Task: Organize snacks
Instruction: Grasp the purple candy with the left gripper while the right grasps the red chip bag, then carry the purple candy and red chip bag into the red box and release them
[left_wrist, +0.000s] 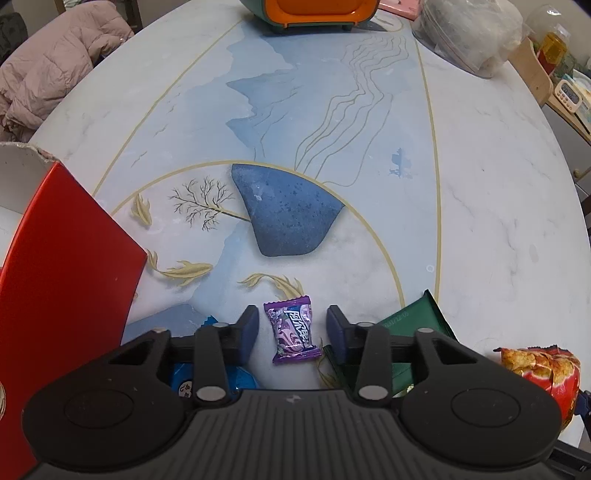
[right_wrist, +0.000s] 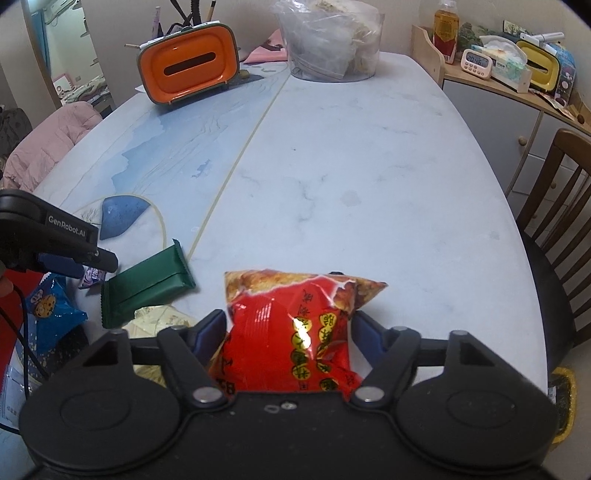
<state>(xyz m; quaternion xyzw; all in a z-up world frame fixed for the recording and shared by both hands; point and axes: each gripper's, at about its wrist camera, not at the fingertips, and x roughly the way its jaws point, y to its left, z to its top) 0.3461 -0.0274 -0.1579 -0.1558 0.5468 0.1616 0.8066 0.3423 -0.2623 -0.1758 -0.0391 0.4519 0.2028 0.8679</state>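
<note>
The left gripper straddles a small purple candy lying on the table, its fingers not yet touching the wrapper. The right gripper has a red chip bag between its fingers, which press its sides. Beside them a green packet and a blue cookie bag lie loose. Judging by this, sorting has barely begun: nothing shows inside the red box at the left.
</note>
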